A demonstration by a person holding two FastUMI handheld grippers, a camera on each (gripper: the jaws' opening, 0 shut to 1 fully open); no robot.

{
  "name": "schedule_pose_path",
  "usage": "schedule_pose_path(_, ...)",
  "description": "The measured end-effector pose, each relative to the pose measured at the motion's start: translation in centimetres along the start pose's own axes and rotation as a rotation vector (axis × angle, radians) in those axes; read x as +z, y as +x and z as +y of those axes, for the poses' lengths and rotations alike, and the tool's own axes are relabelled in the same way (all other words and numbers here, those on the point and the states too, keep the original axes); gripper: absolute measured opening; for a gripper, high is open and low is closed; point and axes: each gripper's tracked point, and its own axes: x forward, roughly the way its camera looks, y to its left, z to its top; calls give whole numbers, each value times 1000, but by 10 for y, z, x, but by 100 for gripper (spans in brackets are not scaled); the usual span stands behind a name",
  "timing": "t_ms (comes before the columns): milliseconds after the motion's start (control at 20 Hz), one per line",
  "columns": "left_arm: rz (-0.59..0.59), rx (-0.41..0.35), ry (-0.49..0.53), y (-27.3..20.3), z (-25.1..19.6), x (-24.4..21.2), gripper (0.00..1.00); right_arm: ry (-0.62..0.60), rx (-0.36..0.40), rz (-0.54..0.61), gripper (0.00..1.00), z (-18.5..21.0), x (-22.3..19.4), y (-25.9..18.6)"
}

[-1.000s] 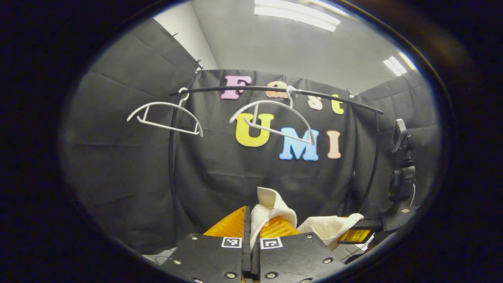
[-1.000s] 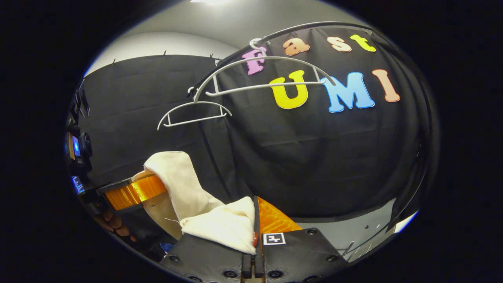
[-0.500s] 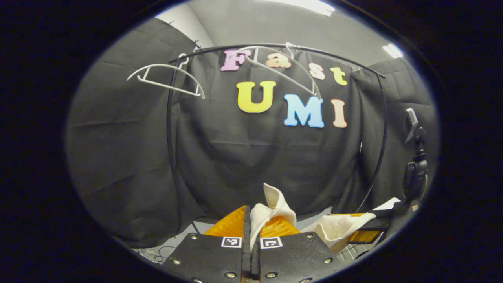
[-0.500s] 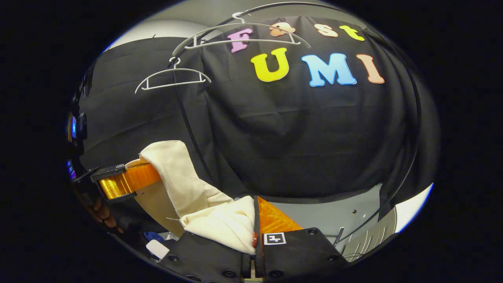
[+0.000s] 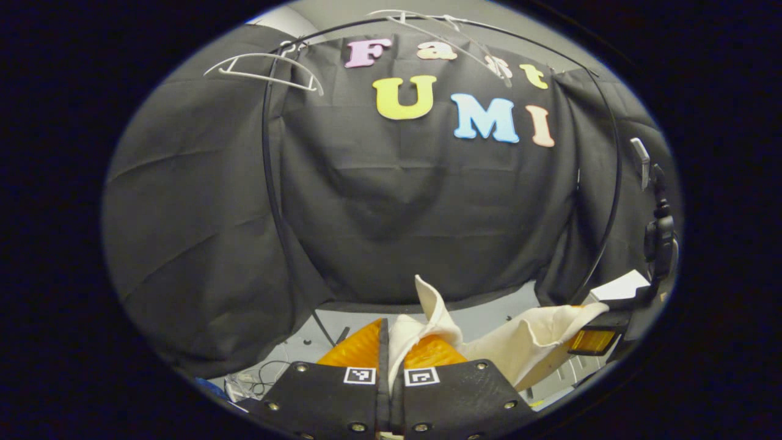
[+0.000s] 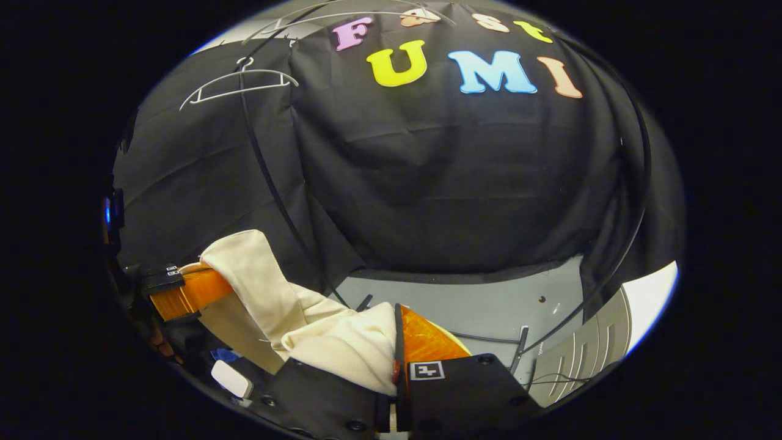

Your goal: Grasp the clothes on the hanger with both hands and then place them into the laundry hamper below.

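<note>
A cream cloth garment (image 5: 525, 342) stretches between both grippers, off the hangers. My left gripper (image 5: 389, 342) is shut on one end of it, a fold (image 5: 427, 308) sticking up from between the fingers. In the right gripper view the cream garment (image 6: 330, 342) drapes over my right gripper (image 6: 397, 342), which is shut on it. The left gripper (image 6: 183, 290) shows there at the far left holding the other end, and the right gripper (image 5: 589, 339) shows at the lower right of the left gripper view. Two bare white hangers (image 5: 263, 67) (image 5: 452, 40) hang on the black rail above.
The black rack's curved rail and poles (image 5: 269, 183) (image 6: 635, 201) stand in front of the booth's wall. Grey floor (image 6: 489, 305) lies below with cables (image 5: 256, 382). A black device on a stand (image 5: 660, 232) is at the right. A pale slatted surface (image 6: 586, 348) sits lower right.
Both grippers have come down with the garment: the hangers and rail have risen toward the top of both views and the grey floor has come into sight. The right-hand hanger still swings.
</note>
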Motion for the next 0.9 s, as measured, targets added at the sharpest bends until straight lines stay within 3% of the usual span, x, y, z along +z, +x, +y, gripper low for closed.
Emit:
schedule_pose_path(300,170,22,32,31,13,-69,2,-45,-36,169,12,-4,-59,25)
schedule_pose_path(400,221,20,56,35,14,-88,3,-66,-55,222,18,-9,-75,27)
schedule_pose_path(500,285,16,83,32,12,-110,3,-84,-62,277,24,-10,-92,22)
schedule_pose_path(550,315,4,80,27,12,-124,3,-87,-63,290,19,-12,-100,27)
schedule_pose_path(650,345,-11,60,15,13,-139,4,-102,-72,311,19,-13,-105,22)
schedule_pose_path(700,341,-11,58,13,15,-139,4,-105,-72,312,23,-13,-104,18)
schedule_pose_path(850,321,-22,63,-2,17,-127,50,-112,-62,308,36,-9,-102,11)
schedule_pose_path(900,310,-15,73,-6,19,-122,66,-112,-54,303,52,-7,-99,8)
